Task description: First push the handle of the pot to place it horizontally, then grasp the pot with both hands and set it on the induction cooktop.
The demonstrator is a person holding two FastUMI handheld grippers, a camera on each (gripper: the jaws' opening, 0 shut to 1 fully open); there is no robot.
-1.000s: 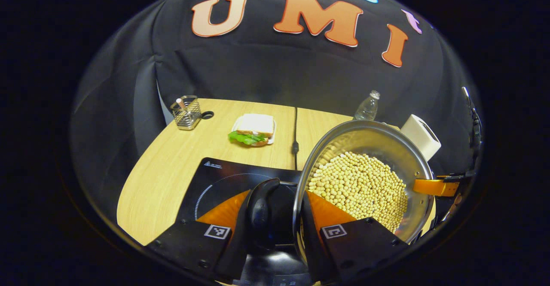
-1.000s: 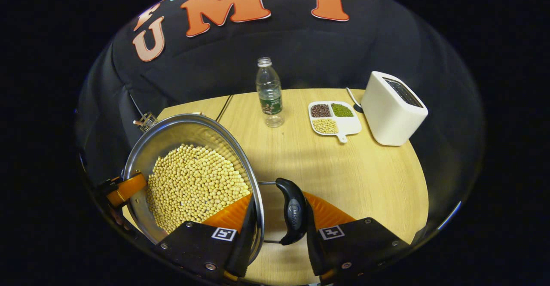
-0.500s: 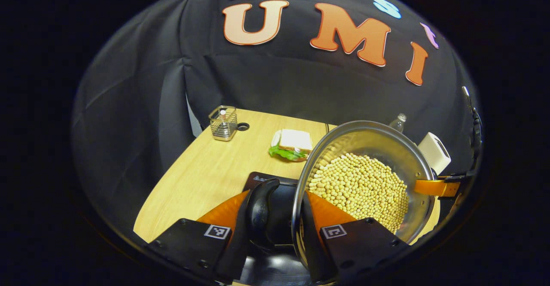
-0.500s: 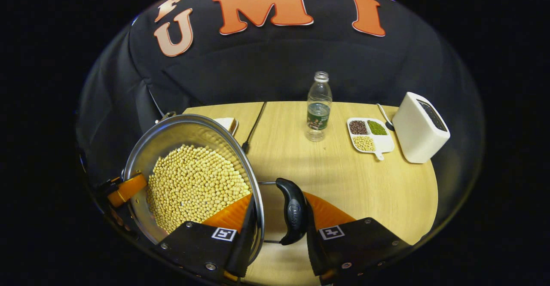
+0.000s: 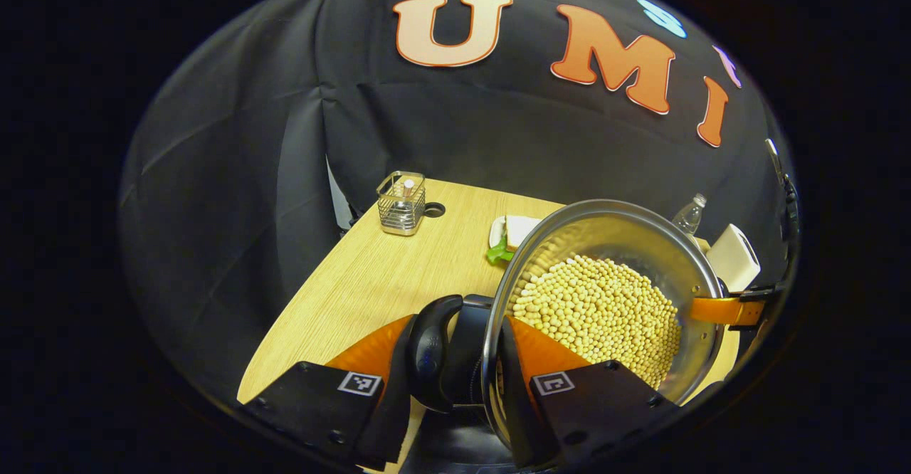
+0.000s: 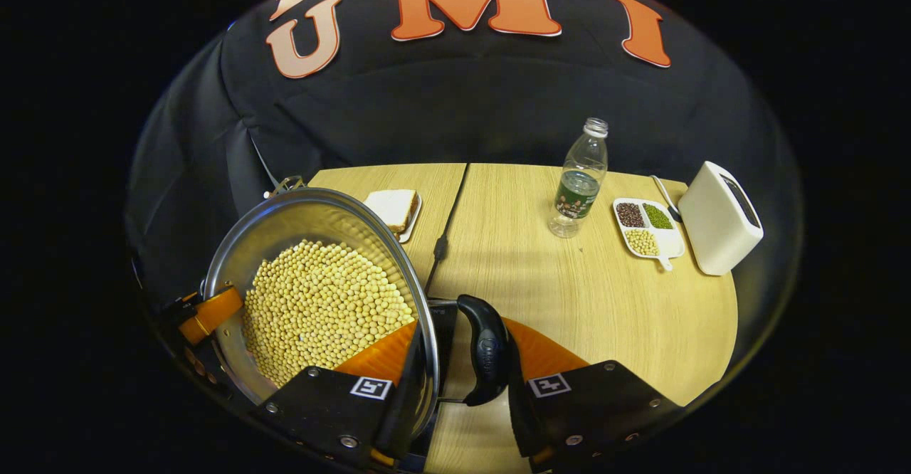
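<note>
Pale wood-grain table (image 6: 591,303) w/ a rounded front edge and a straight seam down the middle takes up most of both views; its right half is broad open surface in the right gripper view. Next in size, the steel pot (image 5: 626,235) (image 6: 299,214): round, shiny, thin rolled rim, filled w/ small yellow soybeans (image 5: 598,310) (image 6: 320,303), held between the two grippers. Under it shows a flat dark induction cooktop (image 6: 445,324), just a sliver of glossy top; whether the pot base touches it can't be told. Left gripper (image 5: 454,360) pinches the pot's near side: one finger inside the rim against the beans, the other outside the curved black left handle (image 5: 430,349), so rim and handle are clamped between them. Right gripper (image 6: 462,364) does the same on the opposite side, one finger inside the rim, the other pressing the black right handle (image 6: 487,349). Smaller things sit well apart at the table's far edge: a boxy white toaster (image 6: 719,218) (image 5: 733,257), a clear plastic bottle (image 6: 580,178), a wire-mesh holder (image 5: 402,202), a sandwich (image 6: 391,207) on a plate just behind the pot rim, and a white divided dish (image 6: 648,226) of beans, beside the toaster. A thin black cable (image 6: 445,225) runs along the seam.
</note>
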